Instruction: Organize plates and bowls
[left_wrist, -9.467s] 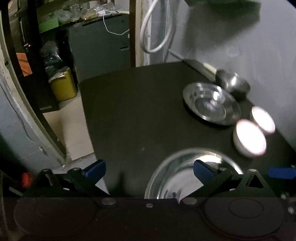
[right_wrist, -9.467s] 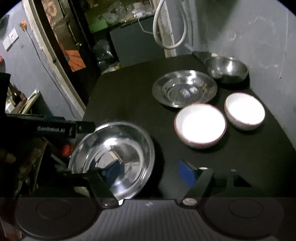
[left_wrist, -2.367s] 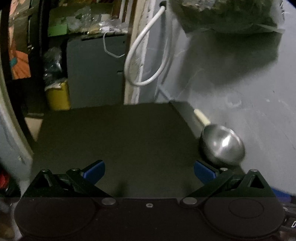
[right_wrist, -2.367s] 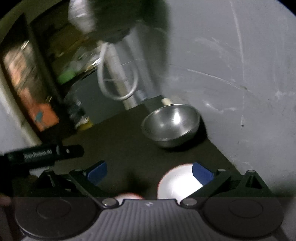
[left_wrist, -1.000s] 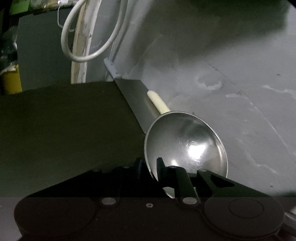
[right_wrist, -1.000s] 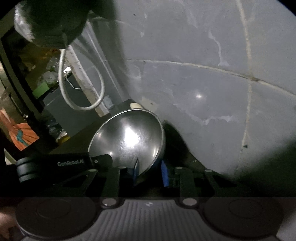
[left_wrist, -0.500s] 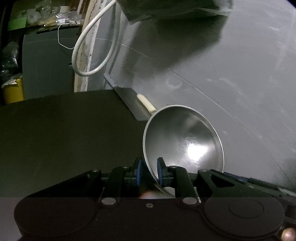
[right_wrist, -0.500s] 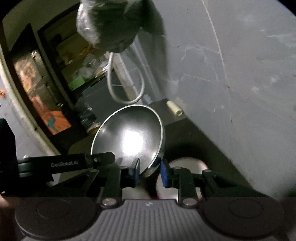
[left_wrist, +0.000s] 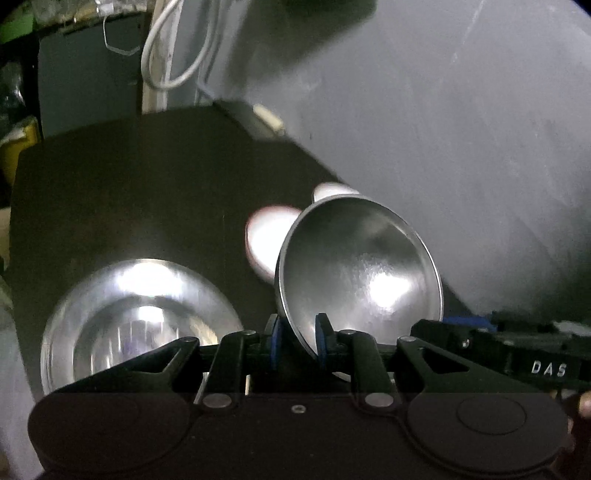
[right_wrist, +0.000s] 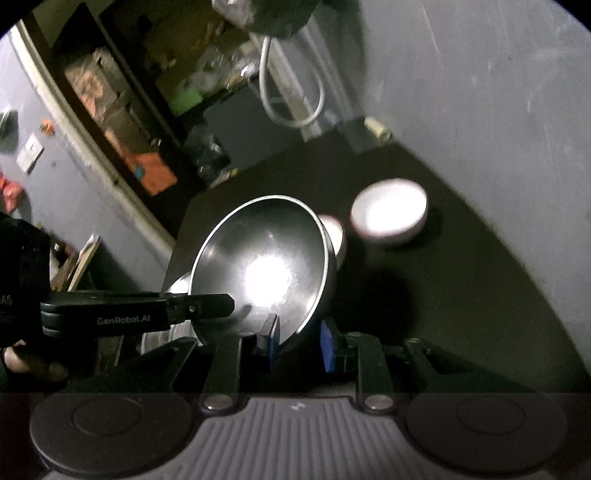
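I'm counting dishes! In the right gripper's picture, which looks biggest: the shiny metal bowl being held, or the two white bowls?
1. Shiny metal bowl, though it is nearest the camera.
2. Far white bowl.
3. Other white bowl, mostly hidden behind the metal one, so unsure.

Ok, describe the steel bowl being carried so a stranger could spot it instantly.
Start at the black table along the grey wall. Above it, the left gripper and right gripper pinch opposite rims of a steel bowl. Unlike the white bowls and steel plate, it is tilted in the air.
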